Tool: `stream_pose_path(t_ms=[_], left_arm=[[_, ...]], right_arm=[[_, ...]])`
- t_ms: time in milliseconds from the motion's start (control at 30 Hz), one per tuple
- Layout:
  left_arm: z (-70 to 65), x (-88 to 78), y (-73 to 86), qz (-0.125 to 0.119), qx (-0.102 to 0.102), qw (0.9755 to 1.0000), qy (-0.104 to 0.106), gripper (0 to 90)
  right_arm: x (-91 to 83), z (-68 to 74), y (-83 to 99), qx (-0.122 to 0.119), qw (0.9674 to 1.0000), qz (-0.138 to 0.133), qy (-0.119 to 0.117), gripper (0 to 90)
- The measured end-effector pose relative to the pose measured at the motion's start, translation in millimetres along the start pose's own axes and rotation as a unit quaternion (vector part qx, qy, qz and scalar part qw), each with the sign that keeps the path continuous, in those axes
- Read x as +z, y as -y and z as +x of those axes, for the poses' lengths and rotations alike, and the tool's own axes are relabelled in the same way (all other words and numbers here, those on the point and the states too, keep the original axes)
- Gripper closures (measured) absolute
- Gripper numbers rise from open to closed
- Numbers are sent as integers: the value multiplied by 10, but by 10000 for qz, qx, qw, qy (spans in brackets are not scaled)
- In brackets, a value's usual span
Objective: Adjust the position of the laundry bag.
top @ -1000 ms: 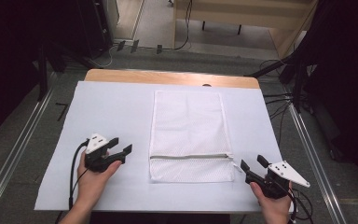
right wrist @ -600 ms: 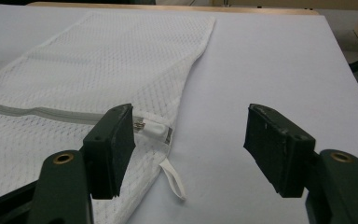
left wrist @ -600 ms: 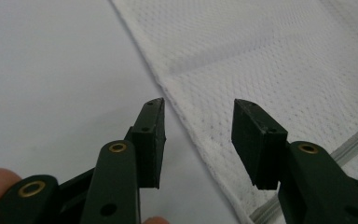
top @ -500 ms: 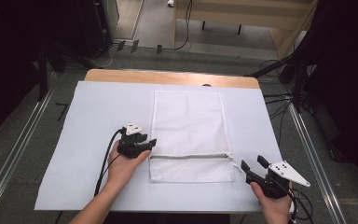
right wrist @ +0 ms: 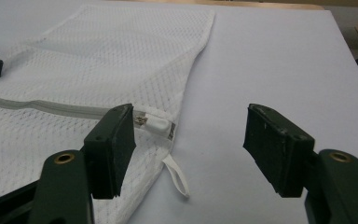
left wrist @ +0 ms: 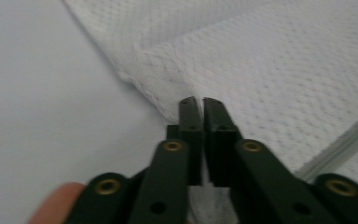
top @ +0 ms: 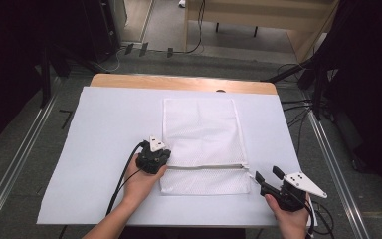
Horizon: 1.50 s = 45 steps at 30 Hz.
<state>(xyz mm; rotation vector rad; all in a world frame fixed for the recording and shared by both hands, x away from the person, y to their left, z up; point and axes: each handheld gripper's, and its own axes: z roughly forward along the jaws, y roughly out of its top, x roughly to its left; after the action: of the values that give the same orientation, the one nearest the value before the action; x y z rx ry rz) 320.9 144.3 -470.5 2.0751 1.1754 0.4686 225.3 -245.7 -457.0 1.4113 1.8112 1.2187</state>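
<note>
Even overhead light falls on the white table cover [top: 104, 149] in the high view, bright and nearly shadowless, while the floor and the room to the far left and right sink into near black. In the left gripper view the near jaws and the mesh bag [left wrist: 284, 84] look soft and out of focus, with a slight bluish cast. The right gripper view is sharper, with faint shadows under the bag's edge and some softness toward its far corners.

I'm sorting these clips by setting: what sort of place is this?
Most likely a lab or recording workspace, not a home: a table under a plain white sheet, metal rails along the floor, loose cables, and one mesh laundry bag laid out.
</note>
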Motion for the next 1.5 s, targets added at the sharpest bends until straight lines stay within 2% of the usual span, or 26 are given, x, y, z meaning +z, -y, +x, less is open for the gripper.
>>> stream_pose_path(t_ms=[100,200,333,467,533,700,867,933,967,1000,1067,1100,1133,1200,1300,1367,1500], left_arm=[[57,-24,6,50,-133,9996,229,900],[90,-77,37,76,-158,9992,370,900],[156,-190,122,30,-174,9990,416,900],[275,-305,219,-6,-265,9989,395,900],[330,-360,267,-22,-374,9984,419,900],[439,-507,372,-26,-375,9986,382,900],[546,-559,436,-24,-470,9982,364,900],[554,-561,450,-151,-486,9978,420,900],[560,-572,455,-242,-497,9975,442,862],[557,-591,460,-349,-545,9971,388,734],[560,-662,478,-496,-585,9969,170,375],[575,-715,491,-615,-633,9960,121,375],[591,-775,497,-692,-703,9950,122,308],[615,-936,516,-954,-713,9928,147,299],[611,-1018,536,-1039,-739,9917,183,303],[598,-1039,548,-1045,-694,9919,210,307],[609,-1013,549,-1037,-748,9915,222,325]], right_arm=[[3,14,2,-93,10000,13,24,348],[1,9,8,-87,10000,27,32,350],[2,-4,15,-58,10000,45,34,352],[7,9,15,-62,10000,56,25,353],[10,20,13,-80,9999,59,34,353],[17,40,13,-103,9999,71,20,353],[31,60,19,-104,9999,91,11,355],[31,66,19,-109,9999,101,13,354],[31,71,18,-110,9999,104,2,353],[29,75,17,-112,9999,94,-13,353],[20,76,18,-110,9999,92,8,351],[20,76,18,-110,9999,92,8,351],[21,70,17,-107,9999,69,5,348],[20,75,15,-81,10000,58,5,342],[19,91,12,-64,9999,87,-47,323],[25,119,8,-92,9998,141,-141,321],[-3,180,7,-33,9991,67,-422,352]])
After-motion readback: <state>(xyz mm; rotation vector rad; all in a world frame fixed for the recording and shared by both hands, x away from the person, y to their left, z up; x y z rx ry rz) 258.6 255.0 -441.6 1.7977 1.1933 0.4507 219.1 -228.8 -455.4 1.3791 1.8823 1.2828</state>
